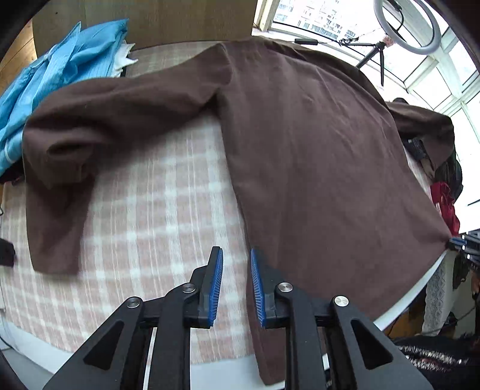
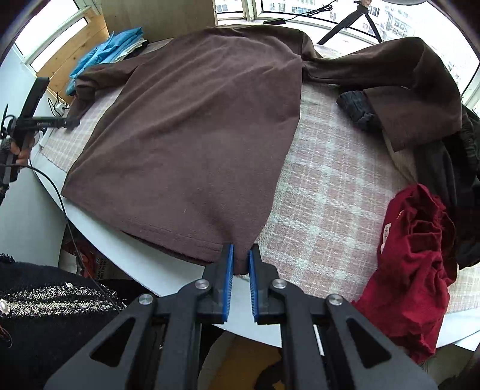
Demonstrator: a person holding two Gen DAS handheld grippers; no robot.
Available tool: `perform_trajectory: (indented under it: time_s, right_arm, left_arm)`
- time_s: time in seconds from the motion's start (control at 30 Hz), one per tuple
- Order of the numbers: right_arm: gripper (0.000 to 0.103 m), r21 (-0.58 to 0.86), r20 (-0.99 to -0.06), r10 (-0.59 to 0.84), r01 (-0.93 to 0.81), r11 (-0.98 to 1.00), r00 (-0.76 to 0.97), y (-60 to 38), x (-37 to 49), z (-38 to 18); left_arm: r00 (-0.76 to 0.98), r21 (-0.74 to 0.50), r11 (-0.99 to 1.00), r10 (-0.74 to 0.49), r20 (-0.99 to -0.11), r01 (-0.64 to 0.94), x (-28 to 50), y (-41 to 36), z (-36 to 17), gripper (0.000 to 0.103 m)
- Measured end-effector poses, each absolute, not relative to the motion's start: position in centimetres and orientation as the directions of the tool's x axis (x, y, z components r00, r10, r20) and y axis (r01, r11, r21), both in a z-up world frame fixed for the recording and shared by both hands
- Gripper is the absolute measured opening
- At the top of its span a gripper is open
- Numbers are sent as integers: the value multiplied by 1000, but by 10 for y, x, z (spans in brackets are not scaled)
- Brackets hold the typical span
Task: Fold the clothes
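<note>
Right gripper (image 2: 240, 264) pinches brown sweater (image 2: 192, 144) hem, lower centre | left gripper (image 1: 237, 282) parted, empty, over checked tabletop (image 1: 144, 210)

- A round white desk (image 2: 99, 237) carries a pink-and-white checked cloth (image 2: 327, 192).
- Curved windows (image 1: 324, 21) with white frames run behind it; daylight comes through, and apartment blocks (image 2: 396, 21) show outside.
- A ring light (image 1: 408, 27) on a black tripod (image 1: 375, 52) stands on the sill.
- A wooden panel (image 1: 168, 21) rises on the left, beside the glass.
</note>
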State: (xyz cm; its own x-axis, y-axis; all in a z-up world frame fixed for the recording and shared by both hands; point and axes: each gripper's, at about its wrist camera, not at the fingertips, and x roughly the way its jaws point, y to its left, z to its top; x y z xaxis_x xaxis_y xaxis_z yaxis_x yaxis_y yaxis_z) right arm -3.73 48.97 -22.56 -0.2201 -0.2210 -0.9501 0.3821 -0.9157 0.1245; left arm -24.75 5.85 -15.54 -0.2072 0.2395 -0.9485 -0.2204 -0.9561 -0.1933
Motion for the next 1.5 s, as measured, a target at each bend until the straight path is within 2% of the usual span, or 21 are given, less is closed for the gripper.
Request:
perform_trajectory:
  time_s: [0.07,0.17,0.27,0.37,0.4,0.43,0.5,0.6,0.73,0.8,0.87,0.9,0.97,1.0,1.03,1.17,1.3,1.5]
  right_arm:
    - [10,123,-957,-209,373,-920,-200,486,-41,-237]
    - [10,99,-969,-171,355,-930,-178,483,-43,-254]
    - [10,100,-971,-162,321,-942,-174,488,-44,-260]
    - [10,102,-971,-158,288,-952,-179,496,-45,-259]
    - [10,105,-971,-159,277,-955,-179,498,-46,-259]
    - [10,106,-972,-158,275,-956,-174,499,-46,-260]
    - [10,107,-974,-156,271,-956,-166,500,-46,-260]
    - [10,146,-971,-187,253,-956,-146,504,-44,-262]
    - [10,195,-969,-221,207,-959,-113,510,-45,-272]
    - [10,190,-971,-218,238,-952,-99,507,-45,-271]
    - [10,180,-973,-215,304,-936,-85,504,-48,-260]
    - [13,174,-970,-215,298,-938,-112,510,-57,-250]
    - [30,164,-962,-217,282,-945,-168,523,-76,-229]
    - [49,173,-949,-227,242,-955,-218,536,-89,-220]
    - [59,193,-931,-244,200,-961,-270,550,-108,-212]
    - [59,262,-876,-261,54,-964,-405,572,-201,-205]
    - [59,315,-879,-284,-19,-949,-382,562,-286,-239]
    - [57,304,-881,-264,-42,-952,-392,542,-332,-269]
  left_arm:
    - [-225,-222,-954,266,-937,-200,-292,61,-160,22]
    - [-237,-193,-961,239,-942,-200,-320,80,-176,23]
    - [-270,-144,-975,186,-945,-169,-345,84,-189,29]
    - [-269,-186,-978,205,-941,-94,-365,74,-202,29]
    - [-279,-201,-977,215,-936,-77,-367,69,-202,22]
    - [-289,-201,-977,215,-933,-75,-365,67,-200,9]
    - [-318,-188,-979,202,-926,-75,-361,59,-191,6]
    - [-365,-164,-984,180,-913,-74,-357,35,-177,7]
    - [-336,-89,-992,115,-935,-92,-372,44,-191,9]
    - [-337,-79,-992,106,-935,-94,-379,52,-192,9]
    - [-329,-52,-992,86,-940,-112,-381,56,-192,18]
    - [-322,-43,-991,81,-943,-123,-381,58,-192,21]
    - [-314,-32,-990,74,-946,-136,-380,58,-191,22]
    - [-317,-31,-991,72,-946,-130,-378,57,-188,22]
    - [-321,-31,-992,69,-944,-122,-376,57,-185,22]
    - [-323,-68,-993,95,-942,-94,-359,55,-177,20]
    - [-305,-71,-992,100,-947,-105,-342,66,-179,20]
    - [-248,-41,-995,63,-967,-96,-343,77,-206,21]
